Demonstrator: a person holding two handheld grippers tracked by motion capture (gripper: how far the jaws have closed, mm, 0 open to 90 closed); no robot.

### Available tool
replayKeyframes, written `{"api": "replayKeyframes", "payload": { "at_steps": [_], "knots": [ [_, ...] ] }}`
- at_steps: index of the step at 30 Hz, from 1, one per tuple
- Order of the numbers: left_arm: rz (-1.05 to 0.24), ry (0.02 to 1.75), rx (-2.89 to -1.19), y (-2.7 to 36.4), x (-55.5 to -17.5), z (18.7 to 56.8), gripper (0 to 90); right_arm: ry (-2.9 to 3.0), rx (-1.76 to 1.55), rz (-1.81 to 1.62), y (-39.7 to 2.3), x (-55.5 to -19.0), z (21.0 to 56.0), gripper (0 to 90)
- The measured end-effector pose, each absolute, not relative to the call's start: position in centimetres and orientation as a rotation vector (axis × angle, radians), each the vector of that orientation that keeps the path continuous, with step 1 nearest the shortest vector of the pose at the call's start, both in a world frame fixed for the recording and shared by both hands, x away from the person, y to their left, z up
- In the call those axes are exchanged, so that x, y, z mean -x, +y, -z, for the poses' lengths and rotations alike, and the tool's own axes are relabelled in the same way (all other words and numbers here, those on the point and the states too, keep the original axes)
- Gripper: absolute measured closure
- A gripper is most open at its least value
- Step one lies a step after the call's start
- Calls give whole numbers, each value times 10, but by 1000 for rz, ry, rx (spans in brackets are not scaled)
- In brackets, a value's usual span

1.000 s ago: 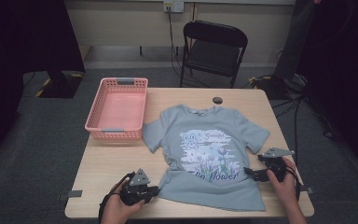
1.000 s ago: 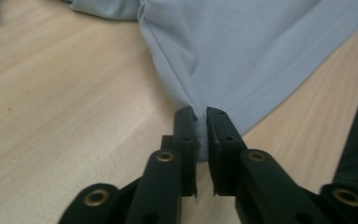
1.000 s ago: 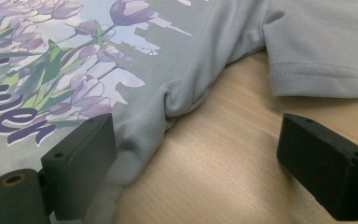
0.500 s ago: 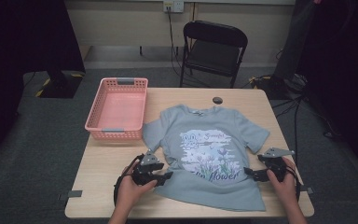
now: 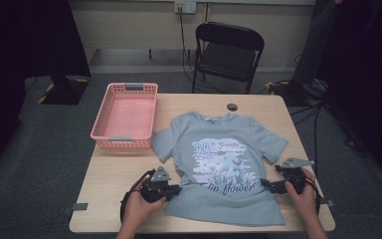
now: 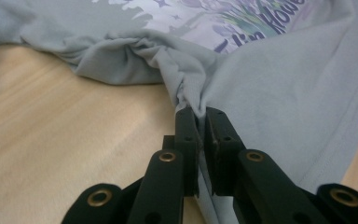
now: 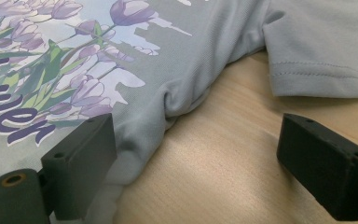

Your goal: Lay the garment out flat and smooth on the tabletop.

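Change since earlier frame: since a second ago the left gripper (image 5: pixel 171 189) has been carried from the bare wood at the lower left of the high view rightward to the shirt's side edge; its jaws have just been closing, with cloth between them.
Left gripper: jaws are seen pressed together on a bunched fold of the grey T-shirt (image 6: pixel 279 88) at lower centre of the left gripper view; the fabric is gathered into wrinkles just beyond the pads.
Left hand (image 5: pixel 138 205): seen at the bottom of the high view, wrapped round the gripper body.
Right gripper (image 5: pixel 268 184): held at the shirt's other side edge, lower right of the high view; jaws stand wide apart, one pad over the cloth edge, the other over bare wood, nothing clamped.
T-shirt (image 5: pixel 224 164): laid flat, front up, at centre of the table, collar toward the far edge; a flower print and purple lettering (image 7: pixel 23 126) are shown.
Table (image 5: pixel 104 179): light wood, bare at lower left.
Basket (image 5: pixel 125 143): pink, at upper left of the tabletop, just beside the shirt's sleeve.
Small dark round object (image 5: pixel 232 106): near the far edge, beyond the collar.
Folding chair (image 5: pixel 229 55): black, behind the table.
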State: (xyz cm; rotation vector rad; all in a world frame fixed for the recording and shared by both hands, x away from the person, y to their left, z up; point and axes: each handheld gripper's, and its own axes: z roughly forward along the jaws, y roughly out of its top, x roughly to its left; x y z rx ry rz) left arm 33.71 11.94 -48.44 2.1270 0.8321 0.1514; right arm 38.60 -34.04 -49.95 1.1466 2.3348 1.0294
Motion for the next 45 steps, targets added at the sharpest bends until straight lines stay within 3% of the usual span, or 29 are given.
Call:
{"api": "replayKeyframes", "payload": {
  "at_steps": [15, 17, 20, 24, 26, 30, 36, 43, 45],
  "knots": [
    [-123, 835, -2155, 128, -306, 490, 835, 2335, -1147, -1029, -340, -386, 499, 108],
    [-129, 845, -2143, 129, -305, 489, 777, 2335, -1147, -1029, -340, -386, 499, 108],
    [-172, 870, -2071, 129, -312, 488, 539, 2335, -1147, -1029, -340, -386, 499, 108],
    [-182, 928, -2020, 128, -327, 487, 468, 2335, -1147, -1029, -340, -386, 499, 108],
    [-164, 959, -2005, 127, -336, 488, 505, 2335, -1147, -1030, -340, -386, 499, 108],
    [-128, 967, -2050, 124, -341, 491, 712, 2335, -1147, -1030, -340, -386, 499, 108],
    [-154, 931, -2102, 122, -339, 489, 855, 2335, -1147, -1029, -340, -386, 499, 108],
    [-179, 913, -2106, 127, -336, 487, 865, 2335, -1147, -1029, -340, -386, 499, 108],
    [-192, 909, -2092, 128, -336, 486, 822, 2335, -1146, -1029, -340, -386, 499, 108]
  ]
}}
